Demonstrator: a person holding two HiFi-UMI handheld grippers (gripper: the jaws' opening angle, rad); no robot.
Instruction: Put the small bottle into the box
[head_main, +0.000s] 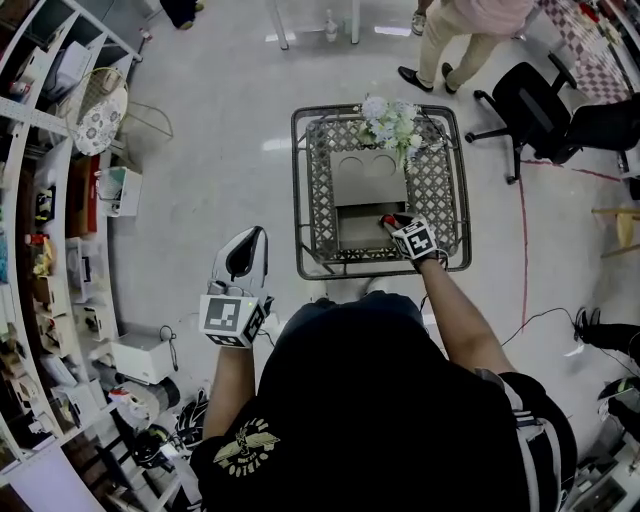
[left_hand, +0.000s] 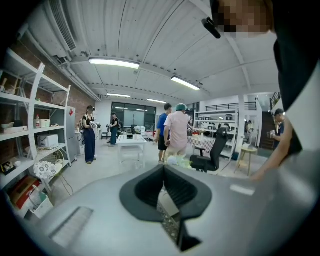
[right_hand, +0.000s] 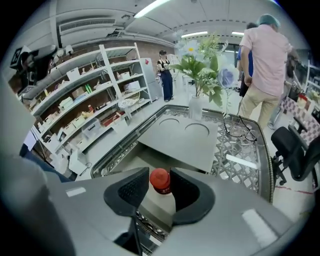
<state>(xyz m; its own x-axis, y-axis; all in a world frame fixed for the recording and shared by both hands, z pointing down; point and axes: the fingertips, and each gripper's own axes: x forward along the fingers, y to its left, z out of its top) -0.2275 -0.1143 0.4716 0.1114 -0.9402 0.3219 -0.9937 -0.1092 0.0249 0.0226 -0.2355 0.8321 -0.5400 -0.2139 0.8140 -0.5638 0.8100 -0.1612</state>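
Note:
A small white bottle with a red cap (right_hand: 160, 182) hangs between the pads of my right gripper (right_hand: 160, 176), which is shut on it. In the head view the red cap (head_main: 386, 220) and right gripper (head_main: 393, 224) are over the near right part of the open grey box (head_main: 355, 225). The box's lid (right_hand: 182, 140), with two round recesses, lies open on the far side. My left gripper (head_main: 247, 252) is held up left of the table, away from the box; its jaws meet with nothing between them (left_hand: 162, 170).
The box sits on a metal lattice table (head_main: 440, 195) with a raised rim. A vase of flowers (head_main: 392, 125) stands at the table's far edge, and glasses (right_hand: 240, 127) lie on the lattice. Shelves (head_main: 40, 250) line the left. An office chair (head_main: 530, 100) and a standing person (head_main: 470, 30) are beyond.

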